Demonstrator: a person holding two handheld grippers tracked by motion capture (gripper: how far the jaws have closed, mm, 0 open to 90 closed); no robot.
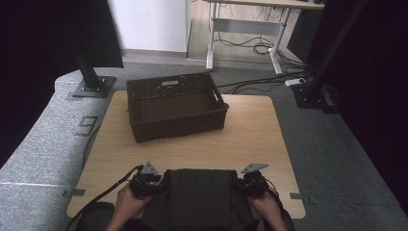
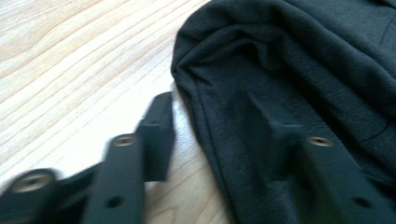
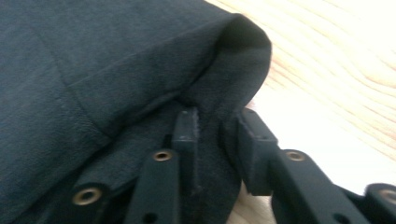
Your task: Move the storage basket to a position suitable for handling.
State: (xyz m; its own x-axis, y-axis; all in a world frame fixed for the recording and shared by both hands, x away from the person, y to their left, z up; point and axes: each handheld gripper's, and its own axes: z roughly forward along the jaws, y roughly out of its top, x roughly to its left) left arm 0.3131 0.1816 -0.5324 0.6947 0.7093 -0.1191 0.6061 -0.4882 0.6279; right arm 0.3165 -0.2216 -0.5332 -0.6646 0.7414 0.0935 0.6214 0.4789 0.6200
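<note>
The dark cloth (image 1: 199,195) lies folded flat at the near edge of the table (image 1: 250,134), soft and matte, with a rolled hem and creases at each side; my left gripper (image 2: 219,126) stands with its jaws wide, one on bare wood and one over the cloth's edge, while my right gripper (image 3: 215,135) has its jaws drawn narrow, pinching a fold of the cloth's other edge. The table is pale wood with a dark woven basket (image 1: 175,106) farther back, grey carpet (image 1: 43,144) around it, and a desk (image 1: 250,29) with cables (image 1: 255,45) beyond.
</note>
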